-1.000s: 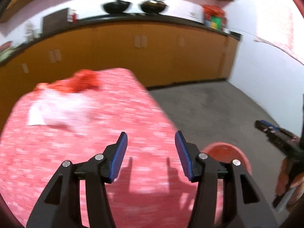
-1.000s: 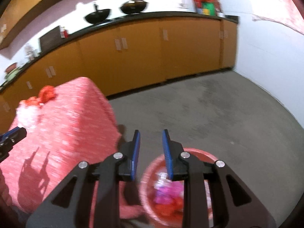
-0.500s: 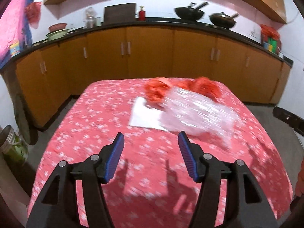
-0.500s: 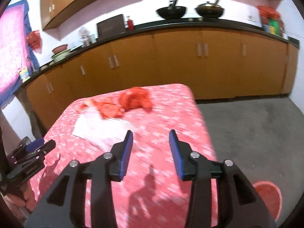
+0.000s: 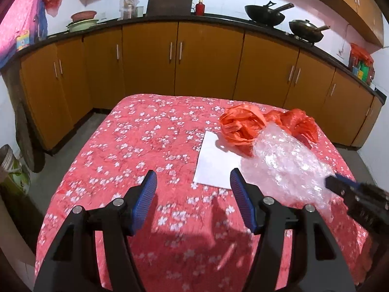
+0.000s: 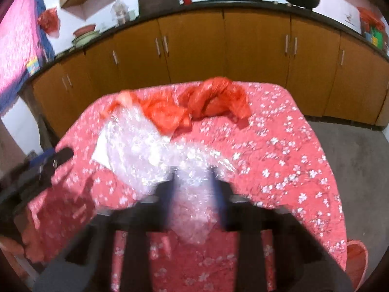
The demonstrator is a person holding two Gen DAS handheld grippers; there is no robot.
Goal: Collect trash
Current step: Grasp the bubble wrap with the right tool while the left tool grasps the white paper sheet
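A crumpled sheet of clear bubble wrap (image 5: 284, 168) lies on the red flowered table (image 5: 150, 141), over a white paper (image 5: 214, 163) and next to orange plastic bags (image 5: 245, 126). My left gripper (image 5: 192, 194) is open and empty above the table's near side, left of the paper. My right gripper (image 6: 194, 182) is blurred and open, its fingers on either side of the near end of the bubble wrap (image 6: 155, 150). It also shows in the left wrist view (image 5: 340, 187) at the wrap's right edge. The orange bags (image 6: 209, 99) lie behind.
Orange kitchen cabinets (image 5: 175, 60) run along the wall behind the table, with woks (image 5: 265, 14) on the counter. A red bin's rim (image 6: 357, 262) shows on the grey floor at the table's right. A container (image 5: 12, 168) stands on the floor at the left.
Both grippers have swung from the red bin on the floor back over the table. The right gripper has opened wider and moved onto the bubble wrap.
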